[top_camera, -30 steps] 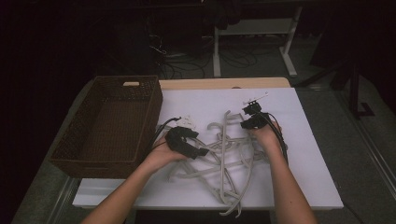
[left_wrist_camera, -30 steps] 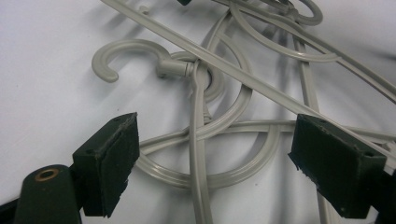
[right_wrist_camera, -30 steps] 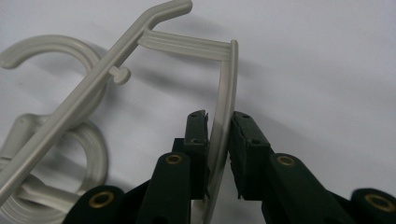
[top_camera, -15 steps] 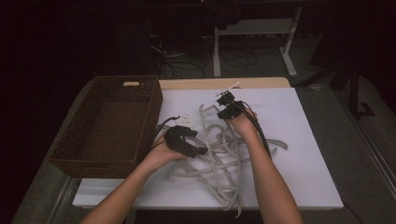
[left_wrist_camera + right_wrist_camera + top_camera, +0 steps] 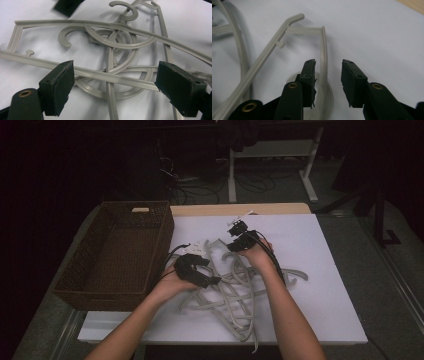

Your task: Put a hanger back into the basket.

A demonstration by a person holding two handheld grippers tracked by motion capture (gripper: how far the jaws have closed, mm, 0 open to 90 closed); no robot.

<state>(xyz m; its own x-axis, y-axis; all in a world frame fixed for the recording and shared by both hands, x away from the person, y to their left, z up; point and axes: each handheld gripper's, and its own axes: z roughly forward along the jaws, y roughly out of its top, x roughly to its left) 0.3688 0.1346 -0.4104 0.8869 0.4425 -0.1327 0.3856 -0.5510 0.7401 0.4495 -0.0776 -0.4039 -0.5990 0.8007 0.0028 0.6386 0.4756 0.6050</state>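
Nearest to me lies the tangle of grey plastic hangers, heaped on the white table between my forearms, and I judge the work in hand to be freeing one hanger from the pile so it can go into the wicker basket standing empty at my left.

My left gripper is spread wide, jaws far apart and holding nothing. It hovers low over the knot; a long straight hanger bar runs across between the pads, and behind it several hooks and curved shoulders lie looped through one another. In the high view this gripper sits at the left edge of the pile, just beside the basket's wall.

Farther out, my right gripper is open to a narrow gap — not closed on anything. A thin curved edge of one hanger rises between the pads, nearer the left pad; whether that pad touches it I cannot tell. The high view puts this gripper at the far side of the heap.

The next move, as I judge it, calls for closing the right jaws squarely on that thin edge and lifting slowly — the hooks are interlocked, so a quick pull could drag the whole bundle along. The left gripper may need to pin the bar down.
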